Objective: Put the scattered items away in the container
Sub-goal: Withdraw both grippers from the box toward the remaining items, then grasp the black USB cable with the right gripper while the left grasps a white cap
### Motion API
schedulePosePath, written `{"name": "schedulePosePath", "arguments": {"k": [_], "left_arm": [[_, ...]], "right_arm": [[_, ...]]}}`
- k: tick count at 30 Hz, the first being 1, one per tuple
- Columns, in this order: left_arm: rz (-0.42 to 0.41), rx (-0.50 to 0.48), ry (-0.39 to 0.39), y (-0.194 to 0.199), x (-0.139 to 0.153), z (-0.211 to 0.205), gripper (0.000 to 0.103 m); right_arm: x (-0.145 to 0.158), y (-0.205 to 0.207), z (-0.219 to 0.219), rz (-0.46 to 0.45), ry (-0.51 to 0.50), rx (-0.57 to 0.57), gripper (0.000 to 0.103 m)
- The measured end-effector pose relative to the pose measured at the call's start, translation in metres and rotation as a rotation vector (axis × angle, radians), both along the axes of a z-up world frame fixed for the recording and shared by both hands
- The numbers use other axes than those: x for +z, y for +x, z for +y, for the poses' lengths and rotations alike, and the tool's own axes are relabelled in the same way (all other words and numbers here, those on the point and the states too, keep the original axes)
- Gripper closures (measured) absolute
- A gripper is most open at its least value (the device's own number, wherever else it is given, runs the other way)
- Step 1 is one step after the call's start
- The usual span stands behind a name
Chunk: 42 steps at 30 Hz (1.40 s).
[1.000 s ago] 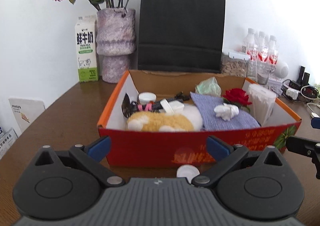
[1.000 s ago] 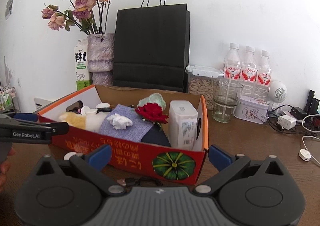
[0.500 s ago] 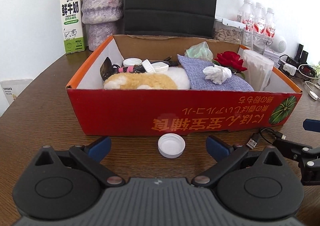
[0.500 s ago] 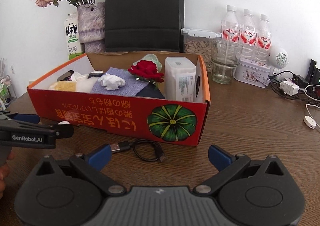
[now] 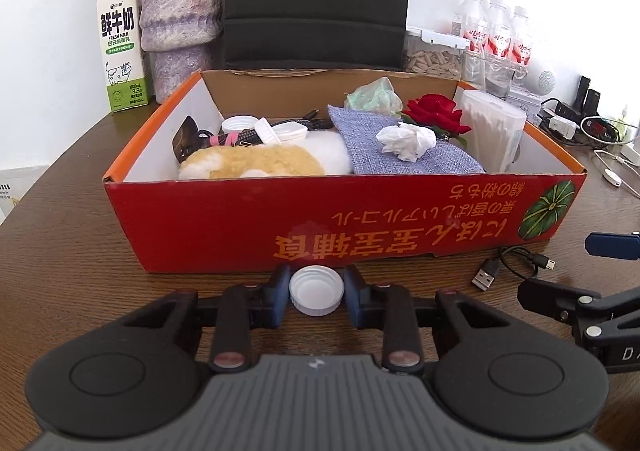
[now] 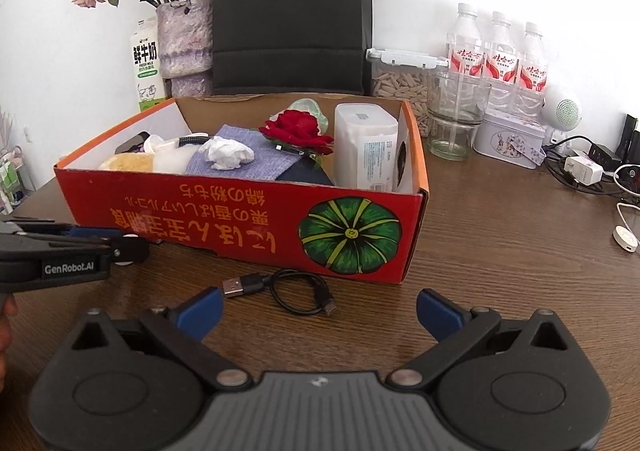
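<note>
Two strays remain on the desk before my red box. My left gripper is closing its jaws around the white bottle cap, pads at its rim. My right gripper waits, jaws wide, over the black USB cable. Next, I judge: lift the cap clear over the box's wall.

Back edge of the table, non-task clutter.
Milk carton and purple vase stand toward the back left; black paper bag mid-back; seed jar, three water bottles, empty glass and printed tin toward the back right.
</note>
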<state>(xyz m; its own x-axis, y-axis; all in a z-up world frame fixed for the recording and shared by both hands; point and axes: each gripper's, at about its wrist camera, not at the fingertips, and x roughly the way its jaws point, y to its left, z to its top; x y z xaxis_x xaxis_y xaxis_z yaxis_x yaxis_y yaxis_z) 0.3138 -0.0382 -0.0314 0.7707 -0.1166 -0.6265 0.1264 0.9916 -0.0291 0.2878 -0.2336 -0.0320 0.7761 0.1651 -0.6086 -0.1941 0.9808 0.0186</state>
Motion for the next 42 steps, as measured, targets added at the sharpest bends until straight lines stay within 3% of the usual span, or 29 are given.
{"name": "schedulePosePath", "arguments": {"k": [23, 28, 34, 42], "left_arm": [[-0.041, 0.064, -0.065, -0.024, 0.017, 0.032, 0.074], [-0.037, 0.073, -0.081, -0.026, 0.017, 0.038, 0.074], [-0.041, 0.069, -0.079, -0.027, 0.018, 0.038, 0.074], [-0.033, 0.074, -0.078, -0.027, 0.015, 0.038, 0.073]], "right_arm": [[-0.011, 0.026, 0.025, 0.048, 0.008, -0.012, 0.001], [-0.012, 0.025, 0.028, 0.032, -0.005, -0.02, 0.01], [-0.01, 0.018, 0.031, 0.006, -0.005, 0.041, 0.037], [-0.008, 0.009, 0.033, -0.006, -0.005, 0.082, 0.049]]}}
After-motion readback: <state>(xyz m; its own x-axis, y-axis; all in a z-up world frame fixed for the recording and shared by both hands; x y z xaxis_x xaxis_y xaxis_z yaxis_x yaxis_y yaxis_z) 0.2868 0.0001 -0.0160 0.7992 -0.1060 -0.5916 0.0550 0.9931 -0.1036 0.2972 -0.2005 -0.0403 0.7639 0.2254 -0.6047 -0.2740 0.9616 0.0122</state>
